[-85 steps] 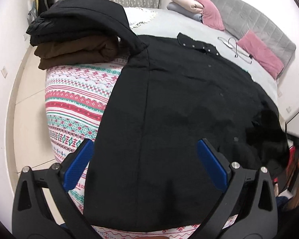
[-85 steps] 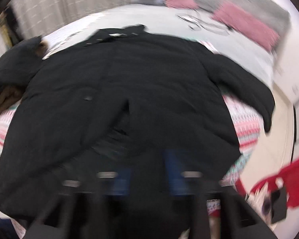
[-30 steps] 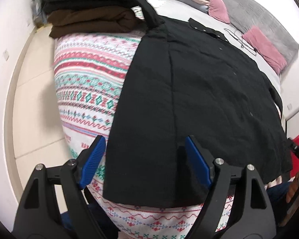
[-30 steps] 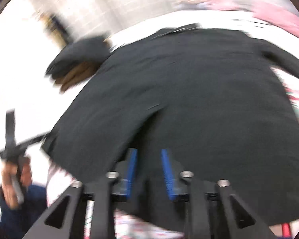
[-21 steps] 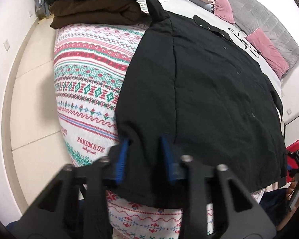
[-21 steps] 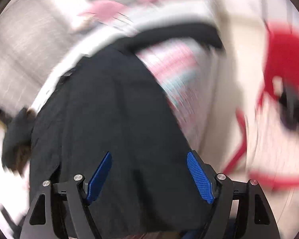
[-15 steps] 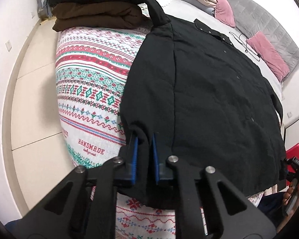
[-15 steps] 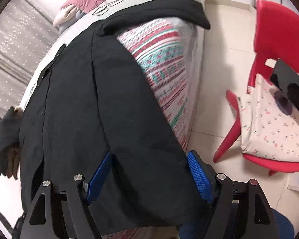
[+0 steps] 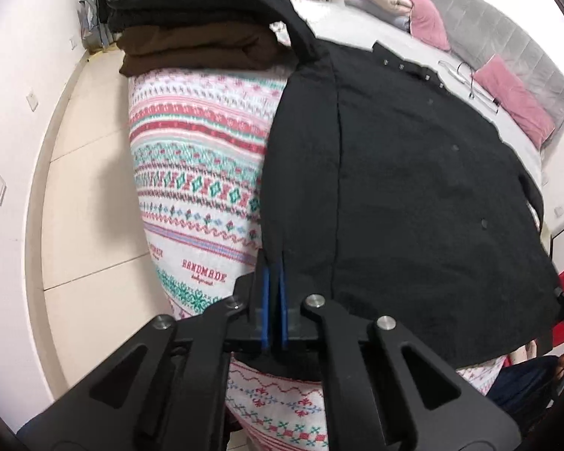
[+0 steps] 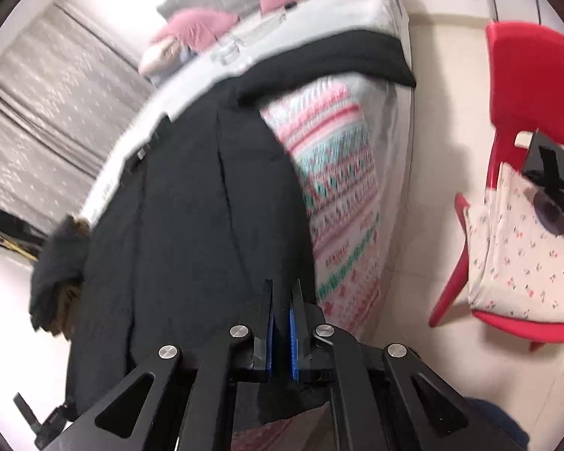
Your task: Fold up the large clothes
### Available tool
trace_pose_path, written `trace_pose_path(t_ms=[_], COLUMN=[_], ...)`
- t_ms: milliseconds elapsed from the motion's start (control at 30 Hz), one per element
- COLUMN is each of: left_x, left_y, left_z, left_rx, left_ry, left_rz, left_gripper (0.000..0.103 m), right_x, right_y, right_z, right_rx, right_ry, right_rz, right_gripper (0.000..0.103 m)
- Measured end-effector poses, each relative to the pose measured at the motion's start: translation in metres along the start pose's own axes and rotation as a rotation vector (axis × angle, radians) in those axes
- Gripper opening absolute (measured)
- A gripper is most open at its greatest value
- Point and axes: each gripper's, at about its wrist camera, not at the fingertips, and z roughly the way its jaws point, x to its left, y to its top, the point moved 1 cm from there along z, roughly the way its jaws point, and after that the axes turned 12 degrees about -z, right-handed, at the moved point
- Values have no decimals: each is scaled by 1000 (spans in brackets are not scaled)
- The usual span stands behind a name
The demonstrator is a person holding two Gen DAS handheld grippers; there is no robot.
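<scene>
- The black coat (image 9: 413,188) lies spread flat, buttons up, across the patterned bedspread (image 9: 199,173), its collar towards the pillows and its hem at the near bed edge.
- The left gripper (image 9: 273,282) has its blue pads pressed together on the hem at the coat's left corner; a ridge of cloth stands up between them.
- The right gripper (image 10: 281,308) is likewise pinching the hem at the opposite bottom corner, just beside the bed's side edge near the red chair (image 10: 515,120).
- With both corners held, the step in hand looks like lifting the hem and carrying it towards the collar for a crosswise fold.
- To do it well, I'd raise both corners together and level, keeping the hem taut between the grippers so the heavy cloth does not sag in the middle.
- One sleeve (image 10: 331,60) stretches out across the bed; it probably needs tucking in, or the fold will trap it crooked.
- Keep clear of the folded stack (image 9: 203,34), whose top black piece touches the coat's shoulder.
</scene>
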Motion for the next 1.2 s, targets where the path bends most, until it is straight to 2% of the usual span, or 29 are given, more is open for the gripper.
trace_pose_path(t_ms=[100,200,233,267,300,333,367,400,433,500,567,600,633,667,700,733,800,900,1000,1100,1200], left_x=[5,12,12,12,9,4,-2,-7,-17,-31,-45,-53,-59,-65,-70,-74,-82,-95,-105,-114,-118], left_y=[7,21,26,29,34,39,45,49,59,78,95,103,110,115,120,124,125,122,117,115,112], left_z=[-9,-22,-26,-31,-35,-41,-45,-47,-52,-58,-67,-70,-72,-71,-67,-58,-33,14,46,66,75], left_rx=[-8,-53,-66,-78,-93,-110,-126,-131,-125,-124,-148,-169,-197,-216,-219,-206,-146,-62,-39,-20,-33], left_ry=[-52,-49,-53,-62,-74,-89,-104,-117,-157,-212,-252,-264,-285,-310,-324,-314,-301,-231,-137,-72,-38], left_rz=[-35,-88,-98,-108,-116,-117,-115,-114,-117,-138,-161,-172,-183,-196,-217,-246,-263,-215,-164,-93,-45], left_gripper=[9,13,18,23,33,45,51,61,64,65,76,84,86,87,93,99,99,99,99,99,99], right_x=[-7,-5,0,4,6,10,13,14,16,19,29,32,35,36,34,29,16,-6,-34,-78,-138], right_y=[3,10,17,25,32,43,56,66,80,99,115,121,129,137,142,152,170,190,208,214,212], right_z=[-6,-15,-19,-24,-29,-38,-48,-54,-62,-79,-107,-116,-127,-134,-136,-129,-104,-57,2,51,81], right_rx=[-32,-71,-84,-95,-107,-139,-181,-211,-235,-257,-341,-375,-426,-488,-530,-532,-450,-366,-275,-215,-266], right_ry=[-6,-5,-18,-18,-9,12,24,30,50,109,137,138,151,173,184,173,141,128,148,237,362], right_rz=[26,15,-15,-34,-40,-47,-55,-62,-64,-50,-71,-84,-102,-116,-121,-110,-63,25,117,263,457], right_gripper=[7,12,13,19,21,28,44,56,72,72,75,80,94,103,103,103,103,103,103,103,103])
